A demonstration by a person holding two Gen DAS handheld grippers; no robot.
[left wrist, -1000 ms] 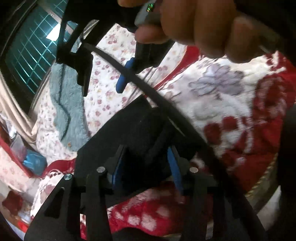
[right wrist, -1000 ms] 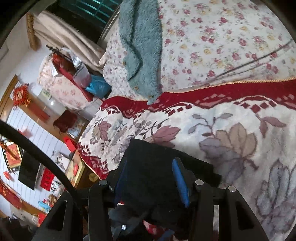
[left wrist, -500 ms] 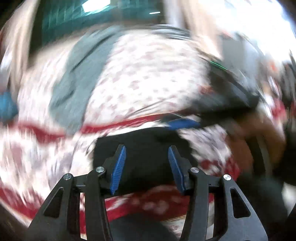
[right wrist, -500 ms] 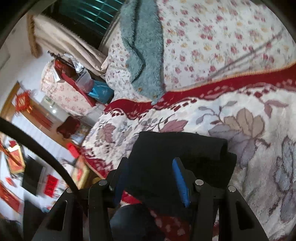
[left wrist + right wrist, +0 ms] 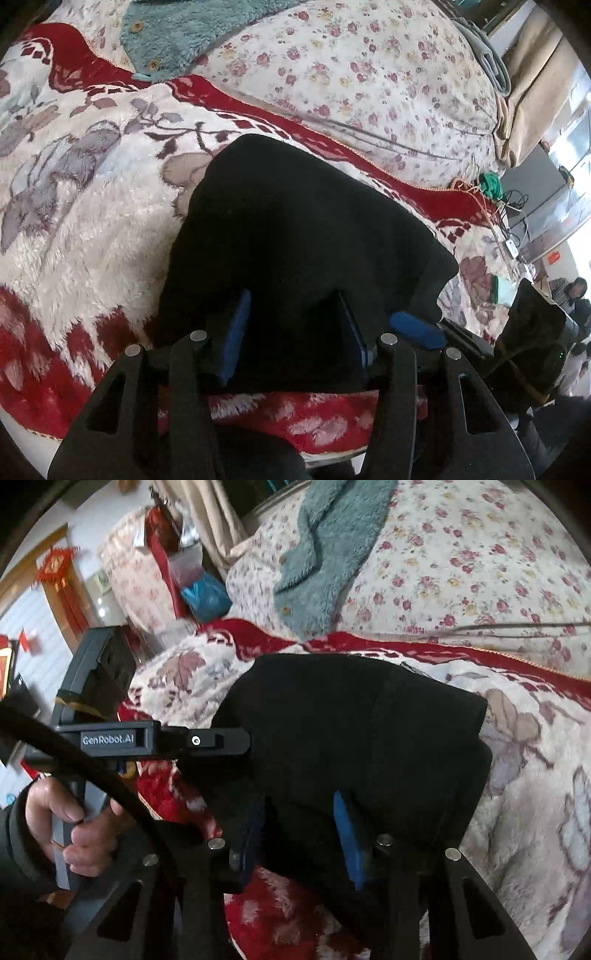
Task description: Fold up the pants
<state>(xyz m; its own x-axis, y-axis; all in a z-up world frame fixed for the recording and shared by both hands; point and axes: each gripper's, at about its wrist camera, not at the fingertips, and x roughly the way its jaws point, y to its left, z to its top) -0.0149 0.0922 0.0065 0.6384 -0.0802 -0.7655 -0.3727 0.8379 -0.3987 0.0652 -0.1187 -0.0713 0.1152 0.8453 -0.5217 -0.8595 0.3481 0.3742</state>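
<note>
Left claw (image 5: 291, 328) spread over folded black pants (image 5: 303, 229), right claw (image 5: 299, 827) spread likewise, both level, low over blanket (image 5: 92, 221)

Matt black cloth pants (image 5: 303, 229), plush fleecy blanket (image 5: 92, 221), fuzzy teal garment (image 5: 177, 33)

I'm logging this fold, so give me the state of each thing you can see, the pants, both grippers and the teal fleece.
black pants: folded into a compact stack on the plush blanket.
left gripper: open, fingers over the pants' near edge.
right gripper: open, over the pants.
teal fleece: lying loose on the floral quilt.
</note>
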